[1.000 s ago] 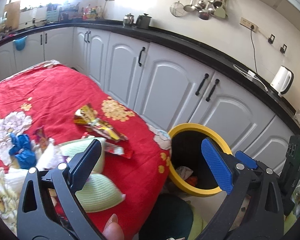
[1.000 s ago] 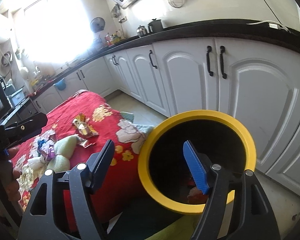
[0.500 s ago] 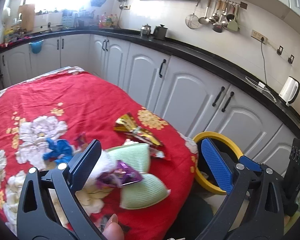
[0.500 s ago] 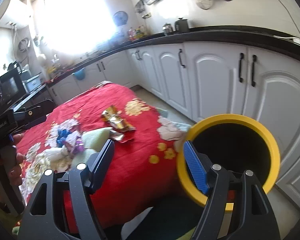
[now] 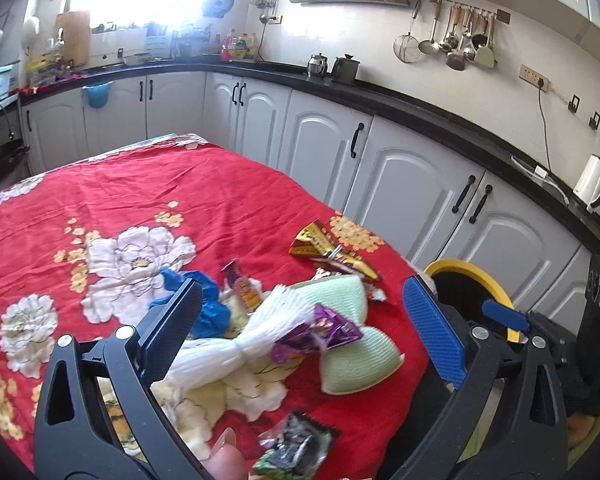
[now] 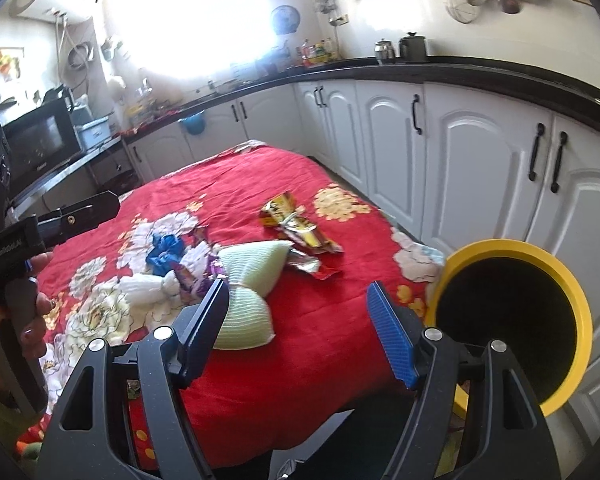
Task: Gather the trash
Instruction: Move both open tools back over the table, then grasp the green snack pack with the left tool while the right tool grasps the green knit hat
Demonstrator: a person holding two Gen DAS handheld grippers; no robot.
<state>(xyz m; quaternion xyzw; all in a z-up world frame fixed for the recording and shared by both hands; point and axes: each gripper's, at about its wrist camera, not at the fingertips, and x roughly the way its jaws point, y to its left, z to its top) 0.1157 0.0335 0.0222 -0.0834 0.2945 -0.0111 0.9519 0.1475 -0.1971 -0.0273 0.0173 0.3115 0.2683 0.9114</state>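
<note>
Trash lies on a red flowered cloth [image 5: 228,184]: a gold-red wrapper [image 5: 328,250], a purple wrapper [image 5: 320,334], a crumpled blue piece [image 5: 212,304], white pleated paper [image 5: 236,344], a pale green pleated pad [image 5: 340,320] and a dark wrapper [image 5: 296,448] at the near edge. My left gripper [image 5: 300,336] is open and empty above the pile. My right gripper [image 6: 300,328] is open and empty over the table's near right corner, beside the yellow-rimmed bin [image 6: 540,252]. The gold-red wrapper [image 6: 296,224] and green pad [image 6: 252,280] show there too.
The bin [image 5: 468,272] stands on the floor right of the table, against white cabinets [image 5: 412,184]. A black countertop [image 5: 420,108] carries kettles and bottles. The left gripper's body [image 6: 28,236] shows at the left of the right wrist view.
Both grippers have swung left, away from the bin and over the table. More of the trash pile has come into view. Both stay open and empty.
</note>
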